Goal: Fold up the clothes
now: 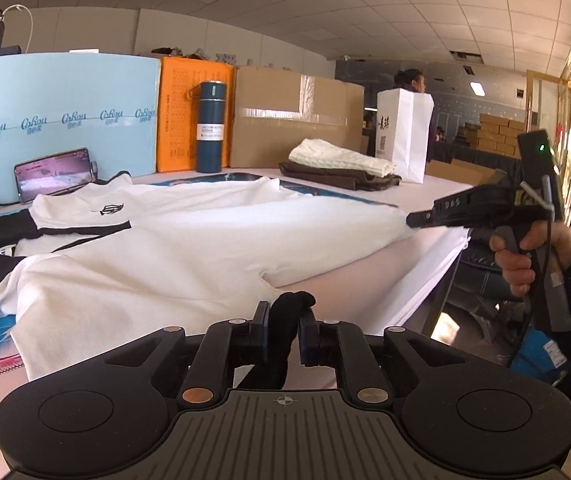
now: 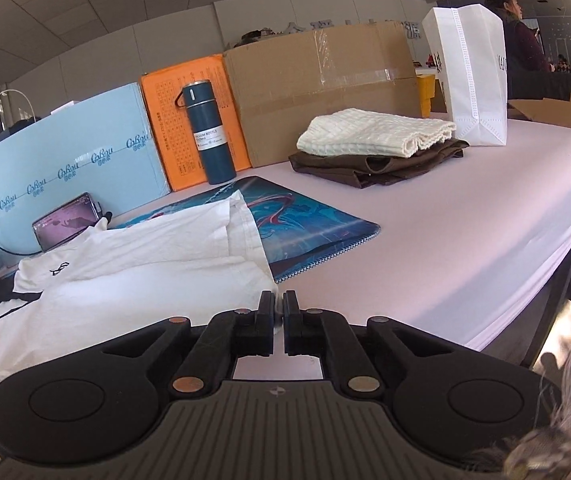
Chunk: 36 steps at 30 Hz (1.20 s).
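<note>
A white shirt [image 1: 165,248] with black trim and a small chest logo lies spread on the pale table [image 1: 365,280]. My left gripper [image 1: 283,312] sits at the shirt's near edge, shut on a bunch of black cloth [image 1: 291,304] that hangs down between its fingers. Whether that cloth joins the shirt is hidden. In the left wrist view my right gripper [image 1: 411,220], held by a hand [image 1: 525,256], pinches the shirt's right corner. The right wrist view shows the right gripper [image 2: 279,306] shut on that corner of the white shirt [image 2: 145,264].
A folded cream knit [image 2: 377,136] lies on brown clothes [image 2: 385,164] at the back right, beside a white paper bag [image 2: 469,76]. A blue bottle [image 2: 205,132], phone [image 2: 65,220], cardboard box [image 2: 317,88] and blue mat [image 2: 305,224] stand behind. The table edge [image 2: 545,280] drops off at right.
</note>
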Motion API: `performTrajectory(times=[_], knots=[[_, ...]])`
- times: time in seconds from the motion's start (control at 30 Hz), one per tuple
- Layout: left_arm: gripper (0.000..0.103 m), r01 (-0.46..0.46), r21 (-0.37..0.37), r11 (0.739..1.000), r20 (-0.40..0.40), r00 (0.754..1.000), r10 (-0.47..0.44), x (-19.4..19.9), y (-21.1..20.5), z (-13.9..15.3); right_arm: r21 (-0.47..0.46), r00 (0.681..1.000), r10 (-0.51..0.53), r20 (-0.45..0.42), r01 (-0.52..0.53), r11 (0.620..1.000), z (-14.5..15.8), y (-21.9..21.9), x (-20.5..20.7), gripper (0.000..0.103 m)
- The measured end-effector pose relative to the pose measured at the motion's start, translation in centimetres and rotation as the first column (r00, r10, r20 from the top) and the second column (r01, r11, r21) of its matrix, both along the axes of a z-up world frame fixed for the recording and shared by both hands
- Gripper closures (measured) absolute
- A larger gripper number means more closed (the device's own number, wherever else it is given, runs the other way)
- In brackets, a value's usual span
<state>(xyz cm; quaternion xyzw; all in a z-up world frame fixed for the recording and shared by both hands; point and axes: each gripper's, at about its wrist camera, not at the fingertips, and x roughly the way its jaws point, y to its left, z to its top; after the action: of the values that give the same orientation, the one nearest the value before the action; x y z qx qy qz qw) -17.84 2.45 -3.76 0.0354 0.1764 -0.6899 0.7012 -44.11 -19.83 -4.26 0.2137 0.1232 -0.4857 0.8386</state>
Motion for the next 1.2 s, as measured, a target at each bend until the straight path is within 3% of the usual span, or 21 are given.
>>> performTrajectory(times=[0.03, 0.07, 0.1, 0.13, 0.17, 0.2, 0.23, 0.3, 0.4, 0.47, 0.53, 0.6, 0.67, 0.73, 0.77, 0.8, 0.93, 1.03, 1.1, 1.2], knots=[[0.058, -0.016, -0.03, 0.999, -0.049, 0.999, 0.014, 0.9, 0.8, 0.3, 0.004, 1.0, -0.005, 0.001, 0.005, 1.0, -0.2, 0.0, 0.0, 0.097], [0.036, -0.033, -0.059, 0.998, -0.098, 0.995, 0.027, 1.8, 1.5, 0.7, 0.024, 0.999, 0.039, 0.031, -0.04, 0.999, -0.2, 0.0, 0.1, 0.089], [0.029, -0.052, -0.087, 0.995, -0.147, 0.988, 0.038, 2.7, 2.3, 1.0, 0.046, 0.994, 0.09, 0.066, -0.093, 0.995, -0.2, 0.2, 0.3, 0.069], [0.024, -0.072, -0.114, 0.991, -0.197, 0.979, 0.048, 3.6, 3.1, 1.4, 0.065, 0.985, 0.139, 0.102, -0.146, 0.987, -0.2, 0.3, 0.5, 0.057], [0.024, -0.093, -0.14, 0.986, -0.246, 0.968, 0.056, 4.6, 3.8, 1.7, 0.083, 0.972, 0.187, 0.139, -0.2, 0.976, -0.1, 0.4, 0.7, 0.047], [0.024, -0.129, -0.16, 0.979, -0.289, 0.954, 0.079, 5.5, 4.6, 2.0, 0.098, 0.956, 0.234, 0.177, -0.253, 0.962, -0.1, 0.5, 0.9, 0.047], [0.024, -0.219, -0.157, 0.963, -0.314, 0.936, 0.161, 6.7, 5.3, 2.1, 0.111, 0.936, 0.278, 0.215, -0.307, 0.945, -0.1, 0.6, 1.1, 0.047], [0.025, -0.392, -0.12, 0.912, -0.368, 0.871, 0.326, 8.8, 6.2, 1.9, 0.131, 0.886, 0.361, 0.292, -0.411, 0.902, -0.1, 0.8, 1.5, 0.047], [0.025, -0.61, -0.047, 0.791, -0.428, 0.728, 0.536, 11.9, 7.3, 1.6, 0.143, 0.785, 0.467, 0.407, -0.559, 0.817, -0.1, 1.2, 2.1, 0.047], [0.025, -0.624, 0.011, 0.781, -0.423, 0.705, 0.569, 13.1, 6.6, 1.3, 0.139, 0.704, 0.523, 0.481, -0.65, 0.747, 0.0, 1.4, 2.5, 0.047], [0.027, -0.601, 0.083, 0.795, -0.366, 0.724, 0.585, 13.7, 4.7, 1.1, 0.162, 0.651, 0.622, 0.435, -0.736, 0.658, -0.5, 2.5, 5.3, 0.047], [0.044, -0.581, 0.15, 0.8, -0.282, 0.75, 0.598, 13.7, 2.8, 0.5, 0.204, 0.638, 0.671, 0.378, -0.764, 0.612, -1.1, 3.3, 7.8, 0.047], [0.078, -0.595, 0.163, 0.787, -0.167, 0.769, 0.617, 13.2, 1.8, 0.1, 0.231, 0.614, 0.697, 0.371, -0.788, 0.571, -1.6, 4.1, 9.8, 0.051], [0.087, -0.597, 0.163, 0.785, -0.122, 0.778, 0.617, 13.1, 1.5, -0.1, 0.214, 0.61, 0.72, 0.33, -0.792, 0.572, -1.5, 5.0, 10.9, 0.068], [0.092, -0.594, 0.16, 0.789, -0.122, 0.781, 0.613, 13.1, 1.6, -0.1, 0.214, 0.615, 0.725, 0.309, -0.788, 0.577, -1.6, 5.2, 11.3, 0.085], [0.092, -0.593, 0.154, 0.79, -0.121, 0.783, 0.611, 13.1, 1.7, -0.1, 0.215, 0.621, 0.729, 0.288, -0.784, 0.582, -1.7, 5.4, 11.7, 0.092], [0.093, -0.608, 0.101, 0.787, -0.06, 0.786, 0.615, 12.7, 2.6, 1.3, 0.172, 0.62, 0.73, 0.286, -0.783, 0.598, -1.1, 4.1, 9.6, 0.093], [0.092, -0.605, 0.133, 0.785, 0.01, 0.793, 0.609, 12.6, 2.0, 1.2, 0.186, 0.659, 0.694, 0.289, -0.75, 0.635, -1.1, 2.9, 8.3, 0.093], [0.089, -0.602, 0.171, 0.78, 0.06, 0.797, 0.601, 12.6, 1.3, 0.8, 0.205, 0.644, 0.715, 0.271, -0.765, 0.61, -1.6, 3.2, 8.7, 0.093], [0.069, -0.625, 0.163, 0.764, 0.098, 0.78, 0.618, 12.1, 1.8, 0.7, 0.227, 0.621, 0.736, 0.271, -0.784, 0.578, -2.2, 3.9, 9.2, 0.086]])
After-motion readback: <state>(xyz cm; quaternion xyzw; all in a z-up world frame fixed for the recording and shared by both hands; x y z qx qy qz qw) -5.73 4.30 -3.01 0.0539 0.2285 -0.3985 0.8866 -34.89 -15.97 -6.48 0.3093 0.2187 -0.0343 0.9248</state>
